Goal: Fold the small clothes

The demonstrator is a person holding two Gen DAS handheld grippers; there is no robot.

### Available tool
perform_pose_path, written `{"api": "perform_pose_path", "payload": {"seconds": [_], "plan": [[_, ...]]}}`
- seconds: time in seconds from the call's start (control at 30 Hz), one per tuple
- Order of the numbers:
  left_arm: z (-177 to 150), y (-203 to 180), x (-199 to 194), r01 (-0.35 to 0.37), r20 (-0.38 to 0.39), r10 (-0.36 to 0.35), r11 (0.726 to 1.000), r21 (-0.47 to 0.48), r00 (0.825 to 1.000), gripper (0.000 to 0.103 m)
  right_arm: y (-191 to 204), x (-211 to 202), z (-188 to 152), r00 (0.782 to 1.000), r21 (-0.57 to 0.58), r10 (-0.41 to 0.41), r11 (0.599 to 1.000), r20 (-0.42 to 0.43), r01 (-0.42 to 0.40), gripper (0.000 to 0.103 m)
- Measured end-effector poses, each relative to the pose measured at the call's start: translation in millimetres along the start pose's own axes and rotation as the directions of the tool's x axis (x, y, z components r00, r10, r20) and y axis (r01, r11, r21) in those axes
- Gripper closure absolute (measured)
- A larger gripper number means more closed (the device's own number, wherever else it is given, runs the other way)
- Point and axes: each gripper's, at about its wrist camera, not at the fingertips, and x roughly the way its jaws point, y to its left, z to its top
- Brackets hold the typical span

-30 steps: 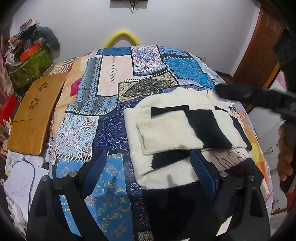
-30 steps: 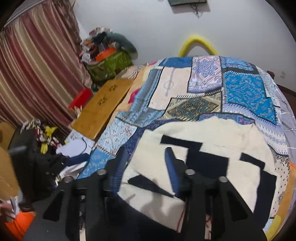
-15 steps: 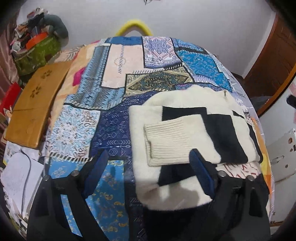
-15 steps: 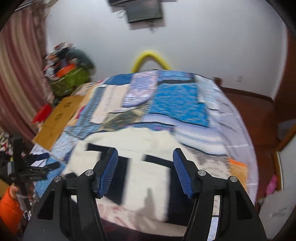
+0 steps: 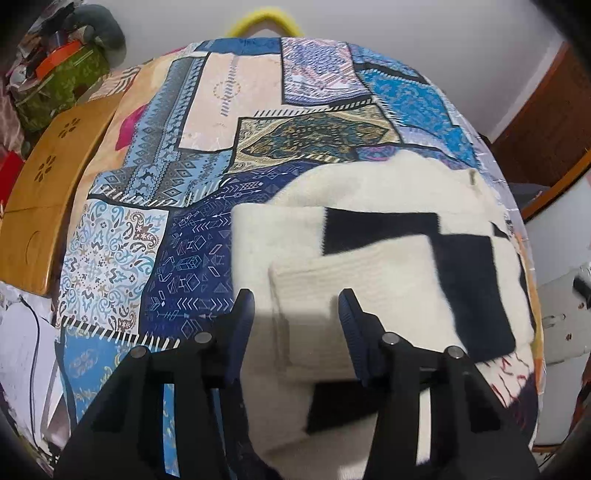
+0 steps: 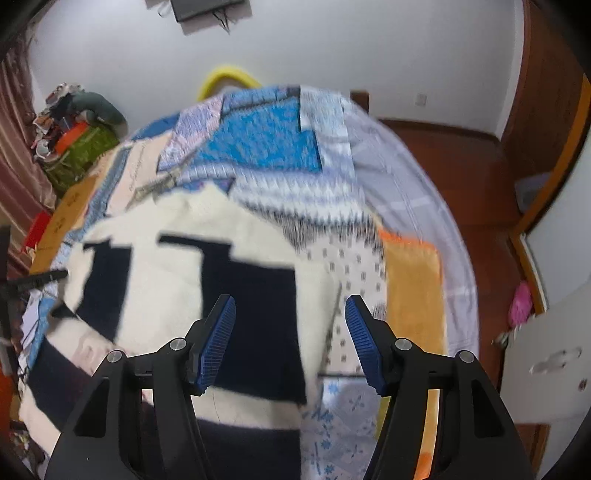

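Note:
A cream sweater with black blocks [image 5: 369,188] lies flat on the patchwork bedspread [image 5: 221,110]. One ribbed cream sleeve [image 5: 369,273] is folded across its front. My left gripper [image 5: 295,299] hangs just over the sweater's left part. Its jaws are closing, the sleeve's cuff end lies below and between them, and the pads do not press on it. In the right wrist view the sweater [image 6: 166,280] is motion-blurred. My right gripper [image 6: 290,302] stands open above its right edge, one finger over the black block and one over the bedspread [image 6: 266,140].
A wooden lap desk [image 5: 40,192] and a green bag [image 5: 62,81] lie left of the bed. A yellow hoop [image 5: 264,20] stands at the far end. Right of the bed are brown wooden doors [image 6: 546,122] and a white cabinet [image 6: 554,369].
The left gripper has sunk closer to the sweater and its jaws have narrowed. The right gripper has swung from the sweater's left side to its right edge, with its jaws wider.

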Motion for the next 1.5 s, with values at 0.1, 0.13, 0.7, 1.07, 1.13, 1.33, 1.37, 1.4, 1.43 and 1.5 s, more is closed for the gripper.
{"api": "perform_pose_path", "payload": {"seconds": [0.1, 0.13, 0.7, 1.07, 1.13, 1.33, 1.37, 1.4, 1.43, 1.5], "plan": [[2.3, 3.4, 11.0, 0.014, -0.027, -0.014, 1.000, -0.025, 1.000, 0.055, -6.6, 18.0, -19.9, 0.999, 0.026, 0.016, 1.000, -0.046, -0.015, 0.045], [2.4, 4.4, 12.7, 0.029, -0.029, -0.030, 0.999, -0.033, 0.999, 0.057, -8.8, 23.2, -25.0, 0.998, 0.037, 0.023, 0.999, -0.060, -0.020, 0.045], [10.9, -15.9, -37.2, 0.037, 0.147, -0.039, 0.999, 0.019, 0.988, 0.100, -24.4, 49.5, -48.4, 0.991, 0.150, 0.091, 0.986, -0.103, -0.075, 0.045], [30.3, -24.7, -109.3, -0.046, 0.370, 0.025, 0.998, 0.047, 0.929, 0.103, -19.5, 46.8, -43.1, 0.990, 0.151, 0.119, 0.983, -0.081, -0.105, 0.045], [30.3, -16.1, -104.4, -0.034, 0.341, 0.020, 0.999, 0.035, 0.940, 0.103, -17.1, 48.6, -42.5, 0.989, 0.147, 0.124, 0.983, -0.084, -0.110, 0.045], [14.0, -9.5, -64.2, -0.012, 0.180, -0.003, 0.997, 0.081, 0.984, 0.101, -8.6, 55.6, -43.1, 0.986, 0.139, 0.137, 0.983, -0.099, -0.122, 0.045], [11.9, -8.8, -58.1, -0.005, 0.160, -0.008, 0.997, 0.079, 0.987, 0.100, -7.9, 56.2, -43.2, 0.985, 0.138, 0.138, 0.983, -0.102, -0.124, 0.045], [9.5, -8.2, -51.8, 0.006, 0.138, -0.017, 0.997, 0.075, 0.990, 0.097, -6.9, 57.5, -43.4, 0.984, 0.137, 0.140, 0.983, -0.107, -0.125, 0.045], [6.8, -6.6, -44.2, 0.021, 0.114, -0.028, 0.998, 0.061, 0.993, 0.090, -6.1, 58.5, -44.1, 0.984, 0.137, 0.140, 0.983, -0.111, -0.125, 0.045], [3.4, -1.3, -29.0, 0.060, 0.063, -0.062, 0.998, 0.022, 0.996, 0.072, -5.4, 59.5, -45.2, 0.983, 0.137, 0.141, 0.983, -0.116, -0.125, 0.045]]}}
